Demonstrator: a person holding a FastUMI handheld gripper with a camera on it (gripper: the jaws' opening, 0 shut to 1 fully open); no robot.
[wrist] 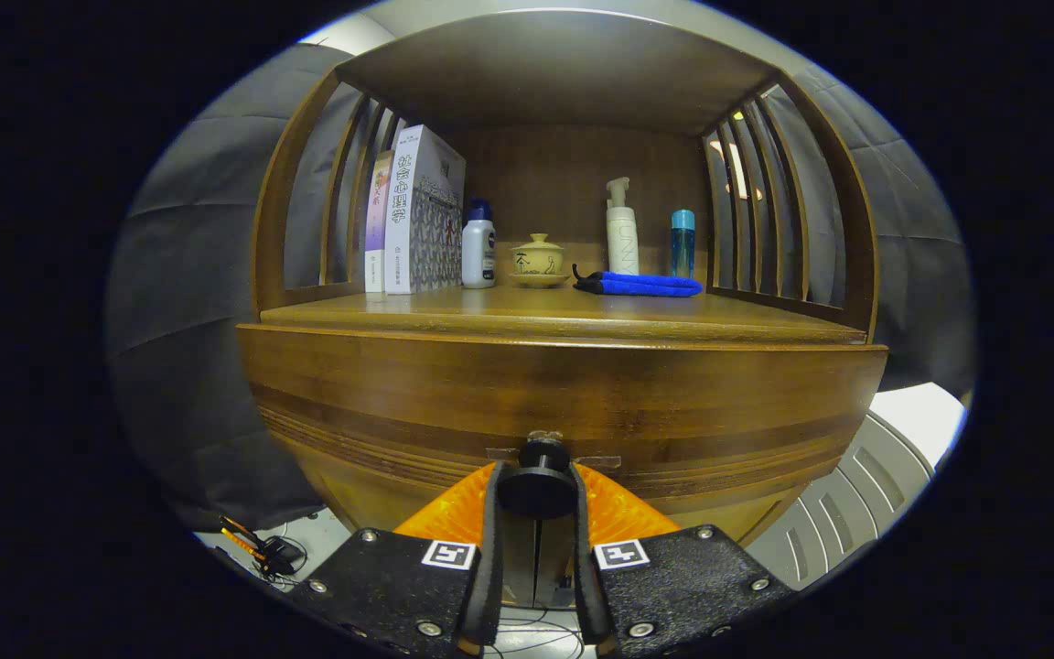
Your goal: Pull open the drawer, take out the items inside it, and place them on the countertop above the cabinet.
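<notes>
Drawer (564,403) under the worktop (527,316) looks barely or not yet opened, claw (536,494) clenched on its round knob (536,480), so pull, unloading and placing on worktop all remain.

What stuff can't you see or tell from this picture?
- Inside of the wooden drawer, gripper view: its closed front hides whatever lies within.
- Grip on the round black knob: the gripper has a finger at each side, but contact is hard to confirm.
- Back part of the folded blue cloth: too small to tell its shape.
- Cabinet below the drawer: hidden behind the gripper's body.
</notes>
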